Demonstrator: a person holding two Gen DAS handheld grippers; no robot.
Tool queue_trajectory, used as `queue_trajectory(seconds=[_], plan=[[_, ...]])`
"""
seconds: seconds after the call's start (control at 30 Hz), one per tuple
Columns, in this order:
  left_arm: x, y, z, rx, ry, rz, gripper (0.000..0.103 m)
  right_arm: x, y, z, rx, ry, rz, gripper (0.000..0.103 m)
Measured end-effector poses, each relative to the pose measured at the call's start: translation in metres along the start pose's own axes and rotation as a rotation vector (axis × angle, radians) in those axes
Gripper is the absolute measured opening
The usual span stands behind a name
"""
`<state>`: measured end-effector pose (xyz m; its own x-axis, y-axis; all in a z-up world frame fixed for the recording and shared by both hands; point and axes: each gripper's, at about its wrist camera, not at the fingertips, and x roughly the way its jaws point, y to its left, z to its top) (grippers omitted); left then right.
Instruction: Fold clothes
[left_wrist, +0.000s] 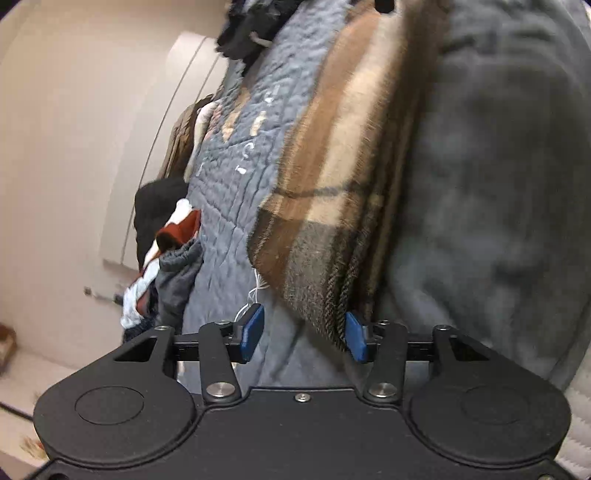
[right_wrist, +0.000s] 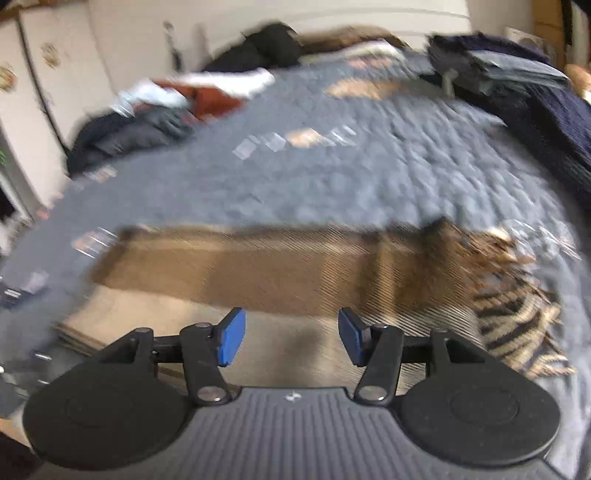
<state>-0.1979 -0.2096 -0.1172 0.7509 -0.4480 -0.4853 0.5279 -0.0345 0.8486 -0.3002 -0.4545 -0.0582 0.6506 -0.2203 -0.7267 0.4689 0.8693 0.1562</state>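
A brown, tan and grey plaid scarf lies folded on the blue-grey quilted bedspread. My left gripper is open; the scarf's lower corner hangs just in front of its right blue pad, with nothing between the jaws. In the blurred right wrist view the scarf lies as a long band across the quilt, its fringed end at the right. My right gripper is open and empty, just above the scarf's near edge.
A grey fleece garment fills the right of the left wrist view. A pile of mixed clothes lies at the bed's far edge, also in the right wrist view. Dark folded clothes sit at the back right. White cupboards stand behind.
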Motion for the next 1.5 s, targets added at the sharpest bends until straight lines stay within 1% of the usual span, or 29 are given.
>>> queue_trajectory(seconds=[0.03, 0.07, 0.13, 0.2, 0.23, 0.3, 0.33, 0.4, 0.47, 0.5, 0.53, 0.57, 0.6, 0.63, 0.7, 0.77, 0.8, 0.83, 0.93, 1.07, 1.23, 1.3, 1.37, 1.4, 1.43, 1.47, 1.5], plan=[[0.002, -0.003, 0.0, 0.022, 0.0, 0.009, 0.051, 0.003, -0.004, -0.001, 0.008, 0.007, -0.028, 0.055], [0.004, -0.006, 0.0, 0.044, 0.0, 0.018, 0.051, 0.004, -0.008, -0.001, 0.02, 0.009, -0.037, 0.055], [0.009, -0.011, 0.0, 0.088, -0.001, 0.037, 0.052, 0.005, -0.013, -0.001, 0.042, 0.006, -0.038, 0.055], [0.013, -0.017, 0.0, 0.132, -0.001, 0.055, 0.052, 0.007, -0.013, -0.004, 0.033, 0.007, -0.047, 0.055], [0.015, -0.02, 0.0, 0.154, -0.001, 0.064, 0.043, 0.009, -0.012, -0.005, 0.019, 0.01, -0.055, 0.055], [0.016, -0.02, -0.006, 0.188, -0.011, 0.078, 0.031, 0.011, -0.012, -0.009, -0.01, 0.016, -0.07, 0.055], [0.015, -0.017, -0.012, 0.2, -0.021, 0.082, 0.028, 0.012, -0.013, -0.01, -0.011, 0.021, -0.073, 0.055], [0.011, -0.018, -0.022, 0.266, -0.043, 0.126, 0.026, 0.013, -0.017, -0.011, 0.001, 0.033, -0.075, 0.055], [0.014, -0.011, -0.026, 0.238, -0.013, 0.125, 0.026, 0.011, -0.019, -0.01, 0.024, 0.034, -0.058, 0.055], [0.016, -0.007, -0.026, 0.206, -0.001, 0.113, 0.026, 0.009, -0.019, -0.01, 0.034, 0.032, -0.043, 0.055], [0.016, -0.006, -0.026, 0.189, -0.013, 0.089, 0.034, 0.008, -0.018, -0.009, 0.036, 0.03, -0.036, 0.055], [0.016, -0.01, -0.025, 0.206, -0.022, 0.097, 0.041, 0.008, -0.016, -0.01, 0.021, 0.029, -0.045, 0.055], [0.017, -0.016, -0.025, 0.225, -0.03, 0.108, 0.052, 0.009, -0.014, -0.011, 0.0, 0.029, -0.058, 0.055], [0.018, -0.021, -0.024, 0.245, -0.038, 0.119, 0.052, 0.01, -0.013, -0.012, -0.008, 0.03, -0.064, 0.055], [0.021, -0.02, -0.025, 0.253, -0.034, 0.116, 0.052, 0.012, -0.012, -0.012, -0.006, 0.033, -0.068, 0.056], [0.024, -0.02, -0.026, 0.26, -0.03, 0.113, 0.04, 0.013, -0.012, -0.011, -0.003, 0.032, -0.071, 0.056], [0.025, -0.019, -0.027, 0.263, -0.028, 0.111, 0.026, 0.013, -0.012, -0.011, -0.005, 0.031, -0.073, 0.056], [0.027, -0.019, -0.027, 0.267, -0.026, 0.109, 0.023, 0.014, -0.011, -0.011, -0.005, 0.029, -0.073, 0.056], [0.029, -0.015, -0.031, 0.266, -0.015, 0.11, 0.02, 0.018, -0.007, -0.011, -0.012, 0.023, -0.07, 0.057], [0.027, -0.001, -0.048, 0.272, 0.026, 0.138, 0.02, 0.025, 0.006, -0.01, -0.031, 0.006, -0.022, 0.058], [0.035, 0.014, -0.086, 0.306, 0.118, 0.16, 0.02, 0.029, 0.035, -0.012, -0.091, -0.035, 0.09, 0.059], [0.041, 0.019, -0.102, 0.308, 0.173, 0.155, 0.02, 0.029, 0.045, -0.013, -0.119, -0.051, 0.131, 0.058], [0.039, 0.02, -0.115, 0.309, 0.17, 0.132, 0.021, 0.029, 0.048, -0.011, -0.108, -0.048, 0.188, 0.058], [0.036, 0.021, -0.118, 0.302, 0.156, 0.119, 0.022, 0.028, 0.049, -0.011, -0.108, -0.045, 0.198, 0.058], [0.03, 0.023, -0.12, 0.277, 0.136, 0.086, 0.029, 0.028, 0.05, -0.01, -0.116, -0.043, 0.197, 0.059], [0.023, 0.025, -0.121, 0.251, 0.115, 0.05, 0.035, 0.027, 0.05, -0.009, -0.13, -0.04, 0.189, 0.059], [0.016, 0.032, -0.121, 0.219, 0.108, 0.009, 0.044, 0.027, 0.051, -0.009, -0.145, -0.036, 0.18, 0.059]])
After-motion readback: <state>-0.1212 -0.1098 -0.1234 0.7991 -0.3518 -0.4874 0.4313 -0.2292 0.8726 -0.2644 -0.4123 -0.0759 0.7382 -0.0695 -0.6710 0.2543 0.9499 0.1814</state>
